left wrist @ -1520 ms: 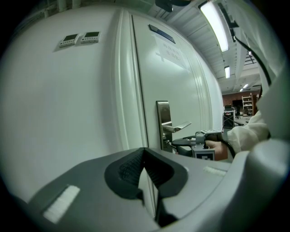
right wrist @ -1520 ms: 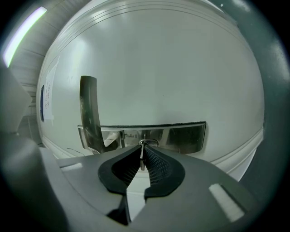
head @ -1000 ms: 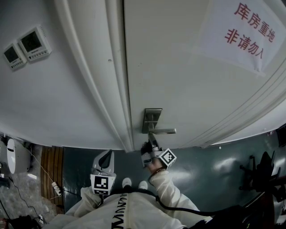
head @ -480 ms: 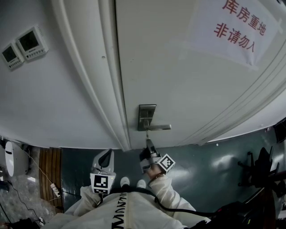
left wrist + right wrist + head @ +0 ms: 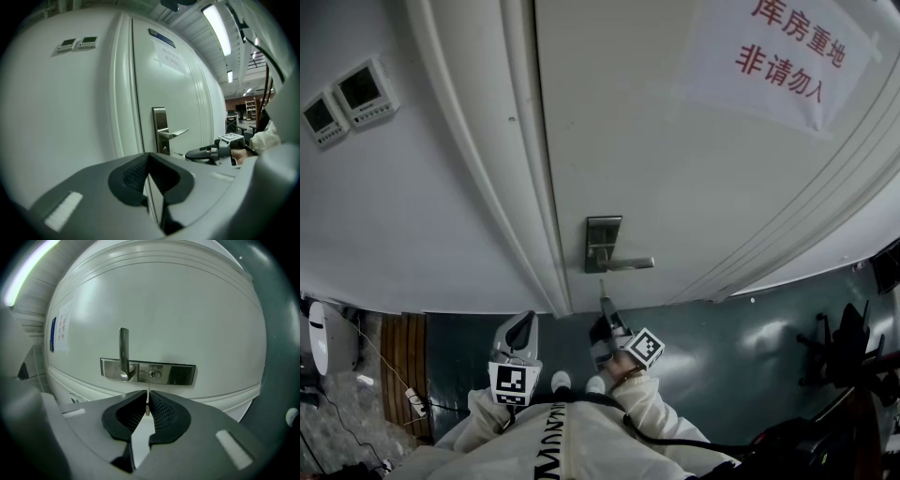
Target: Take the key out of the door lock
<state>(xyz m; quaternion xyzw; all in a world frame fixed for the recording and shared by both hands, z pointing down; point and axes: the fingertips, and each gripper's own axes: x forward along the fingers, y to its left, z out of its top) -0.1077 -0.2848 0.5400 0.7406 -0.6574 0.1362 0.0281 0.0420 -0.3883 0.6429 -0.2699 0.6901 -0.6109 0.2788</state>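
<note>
The steel lock plate with its lever handle sits on the white door. My right gripper hangs just below the plate, shut on a thin metal key that sticks out toward the door, apart from it. In the right gripper view the keyhole in the lock plate looks empty, beside the handle. My left gripper is held low near the person's body, shut with nothing in it. From the left gripper view the plate and the right gripper show past the left gripper.
A paper sign with red characters hangs on the door's upper right. Two wall controllers are mounted left of the door frame. A power strip with cable lies on the floor at left; a dark chair stands at right.
My right gripper has drawn back from the lock plate with the key between its jaws, so the gap to the door has grown. The left gripper has stayed put.
</note>
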